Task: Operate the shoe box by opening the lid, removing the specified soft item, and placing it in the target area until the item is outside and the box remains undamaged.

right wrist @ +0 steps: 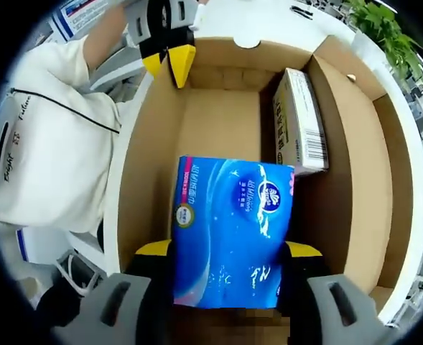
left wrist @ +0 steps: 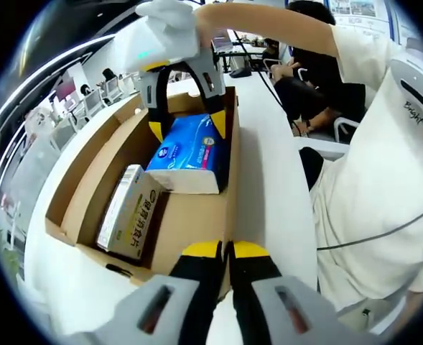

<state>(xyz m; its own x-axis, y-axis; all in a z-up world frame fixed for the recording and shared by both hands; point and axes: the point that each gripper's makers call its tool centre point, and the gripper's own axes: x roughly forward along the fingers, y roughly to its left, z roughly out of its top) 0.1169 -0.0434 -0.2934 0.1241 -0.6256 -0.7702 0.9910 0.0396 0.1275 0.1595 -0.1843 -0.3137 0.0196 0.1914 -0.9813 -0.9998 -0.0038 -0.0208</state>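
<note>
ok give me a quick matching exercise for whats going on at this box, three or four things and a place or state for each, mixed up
Things:
1. blue tissue pack
2. white carton
3. left hand-held gripper
4. right hand-held gripper

Places or states:
A. jaws shut on the box wall
B. lying along one side wall inside the shoe box
C. jaws closed on either side of the tissue pack
D. gripped between two yellow-tipped jaws

Pairs: 1-D, 2-B, 3-A, 4-C
</note>
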